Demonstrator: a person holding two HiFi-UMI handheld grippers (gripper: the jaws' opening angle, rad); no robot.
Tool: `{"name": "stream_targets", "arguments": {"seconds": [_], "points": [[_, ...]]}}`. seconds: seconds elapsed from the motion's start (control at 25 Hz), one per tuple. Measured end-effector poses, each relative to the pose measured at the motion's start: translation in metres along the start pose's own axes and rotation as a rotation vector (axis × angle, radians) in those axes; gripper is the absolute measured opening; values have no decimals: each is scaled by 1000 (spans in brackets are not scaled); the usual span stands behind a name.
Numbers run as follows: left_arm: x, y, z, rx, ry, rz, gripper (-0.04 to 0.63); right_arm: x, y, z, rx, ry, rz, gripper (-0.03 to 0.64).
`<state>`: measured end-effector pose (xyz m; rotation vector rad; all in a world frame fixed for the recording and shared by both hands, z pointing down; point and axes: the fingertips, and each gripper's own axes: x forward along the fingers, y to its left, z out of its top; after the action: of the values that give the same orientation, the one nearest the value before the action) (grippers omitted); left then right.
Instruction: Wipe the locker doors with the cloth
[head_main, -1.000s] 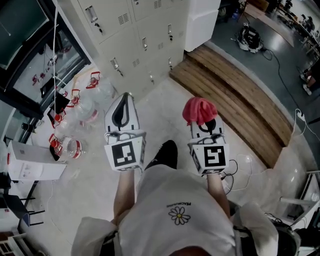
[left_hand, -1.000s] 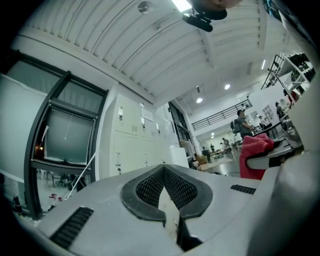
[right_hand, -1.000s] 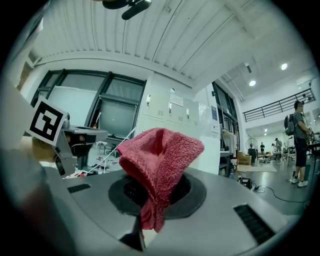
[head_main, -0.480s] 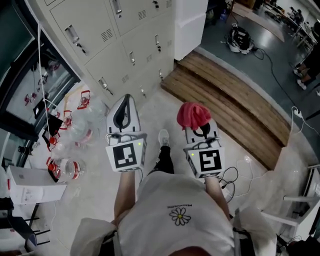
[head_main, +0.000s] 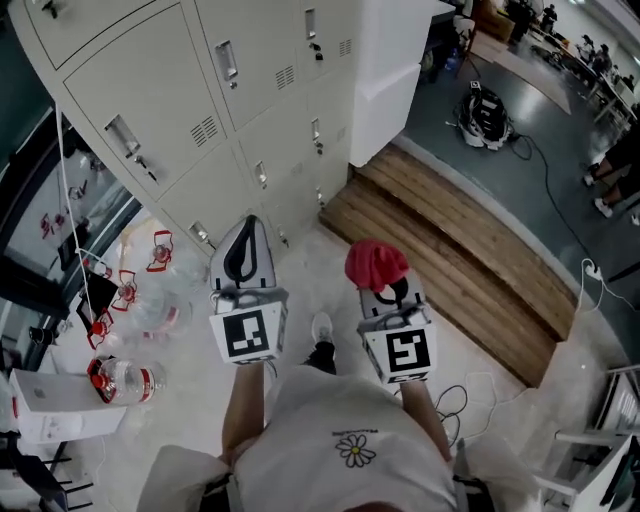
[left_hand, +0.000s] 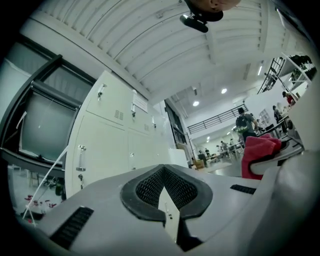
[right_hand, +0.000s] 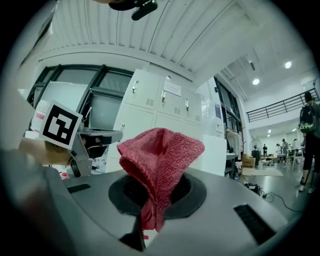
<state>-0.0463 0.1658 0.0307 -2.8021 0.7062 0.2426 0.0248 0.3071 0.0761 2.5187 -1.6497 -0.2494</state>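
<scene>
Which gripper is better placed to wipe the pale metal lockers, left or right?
Right. The right gripper is shut on the red knitted cloth; the left gripper is shut, empty. Neither touches the pale metal locker doors.

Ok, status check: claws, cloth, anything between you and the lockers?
Left claw shut, empty. Right claw shut on red cloth, bunched above the tips. Locker doors ahead, not touched yet. Water bottles on the floor at their foot, left side.

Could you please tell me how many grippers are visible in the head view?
2. The left gripper, jaws shut on nothing, is at centre left; the right gripper beside it grips the red cloth. None seems hidden.
</scene>
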Motion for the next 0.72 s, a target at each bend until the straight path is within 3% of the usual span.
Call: {"name": "stream_targets", "arguments": {"seconds": [0.2,0.36,0.72], "points": [[86,34,-1,-23,-34,49,15,105,-31,5,-65,-17,47,31],[134,63,-15,8,-19,79,17,176,-48,6,-70,-29,84,31],[177,109,-38,7,30,212,15,275,-49,13,9,-98,209,31]]}}
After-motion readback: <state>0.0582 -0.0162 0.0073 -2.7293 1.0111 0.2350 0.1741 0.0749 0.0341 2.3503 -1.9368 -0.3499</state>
